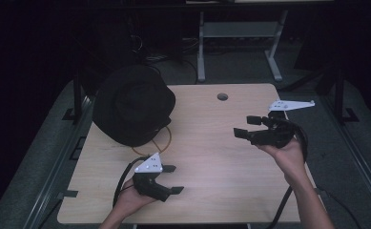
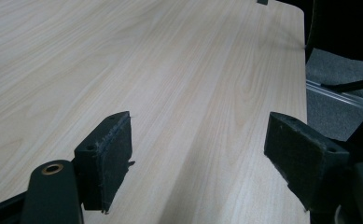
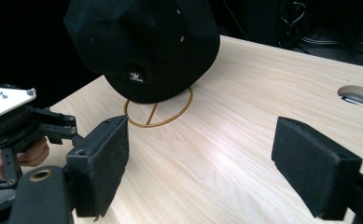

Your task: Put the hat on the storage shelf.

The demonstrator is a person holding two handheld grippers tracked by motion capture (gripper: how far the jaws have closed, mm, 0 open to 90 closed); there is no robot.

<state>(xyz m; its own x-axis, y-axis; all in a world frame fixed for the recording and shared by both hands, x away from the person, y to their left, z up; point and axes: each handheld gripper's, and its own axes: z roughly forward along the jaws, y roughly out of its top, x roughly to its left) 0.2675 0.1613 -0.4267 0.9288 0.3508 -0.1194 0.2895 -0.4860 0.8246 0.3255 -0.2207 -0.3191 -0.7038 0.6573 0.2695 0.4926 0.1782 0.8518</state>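
While both of your hand-held grippers hang empty with jaws wide apart, the pale wood-grain table carries a soft black fabric hat at its far left corner, perched on a thin gold wire stand. If the hat is your target, bring the right hand-held gripper in low toward its floppy brim, and keep the left hand-held gripper clear of the wire ring.

Dim overall; table lit (surroundings black); soft shadows.
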